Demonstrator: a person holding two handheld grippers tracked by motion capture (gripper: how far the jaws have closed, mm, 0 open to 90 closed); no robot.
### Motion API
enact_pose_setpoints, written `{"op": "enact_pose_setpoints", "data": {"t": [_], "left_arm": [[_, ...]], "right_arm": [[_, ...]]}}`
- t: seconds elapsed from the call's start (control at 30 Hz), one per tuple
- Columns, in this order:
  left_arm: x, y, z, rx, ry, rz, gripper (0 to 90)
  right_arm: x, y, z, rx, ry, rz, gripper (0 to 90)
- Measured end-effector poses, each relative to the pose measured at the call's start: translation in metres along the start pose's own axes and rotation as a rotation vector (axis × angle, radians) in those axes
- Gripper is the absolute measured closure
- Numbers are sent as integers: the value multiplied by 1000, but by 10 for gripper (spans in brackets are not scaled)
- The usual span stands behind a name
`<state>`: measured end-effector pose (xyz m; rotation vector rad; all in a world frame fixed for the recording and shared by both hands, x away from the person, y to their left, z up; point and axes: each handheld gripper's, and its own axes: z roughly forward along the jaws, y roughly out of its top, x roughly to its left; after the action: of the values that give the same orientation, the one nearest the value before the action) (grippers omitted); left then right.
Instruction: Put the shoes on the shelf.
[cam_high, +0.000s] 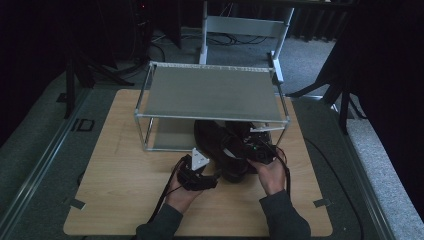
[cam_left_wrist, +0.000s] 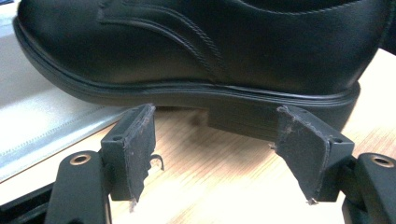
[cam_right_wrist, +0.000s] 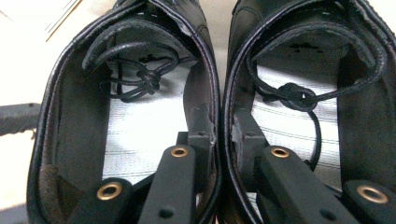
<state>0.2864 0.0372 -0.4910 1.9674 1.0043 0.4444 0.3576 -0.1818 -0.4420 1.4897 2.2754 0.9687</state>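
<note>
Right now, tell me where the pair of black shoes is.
In the high view the black shoes sit side by side on the wooden table, at the metal rack's front right, toes under it. The right gripper pinches their inner walls together.

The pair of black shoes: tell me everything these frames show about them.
The pair of black shoes looks like smooth leather, with stitched seams, ridged black soles and low stacked heels. Both stand upright side by side on the wooden table, toes under the metal shelf rack. Laces are knotted inside; insoles are pale grey. The right hand-held gripper pinches their two adjoining inner walls together, one jaw in each shoe. The left hand-held gripper is open beside one heel, not touching.
</note>
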Motion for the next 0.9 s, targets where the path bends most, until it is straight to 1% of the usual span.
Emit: {"op": "enact_pose_setpoints", "data": {"t": [0.2, 0.33, 0.47, 0.63, 0.9], "left_arm": [[-3, 2, 4, 6, -8, 9, 294], [-4, 3, 8, 17, -17, 9, 303], [-3, 3, 15, 31, -13, 16, 304], [-4, 2, 22, 43, -10, 15, 304], [-2, 3, 28, 58, 0, 15, 304]], "right_arm": [[1, 3, 6, -12, -24, 9, 808], [0, 4, 11, -21, -25, 40, 807], [2, 4, 16, -39, -42, 54, 807], [4, 6, 22, -55, -56, 71, 807], [8, 9, 28, -75, -79, 81, 807]]}}
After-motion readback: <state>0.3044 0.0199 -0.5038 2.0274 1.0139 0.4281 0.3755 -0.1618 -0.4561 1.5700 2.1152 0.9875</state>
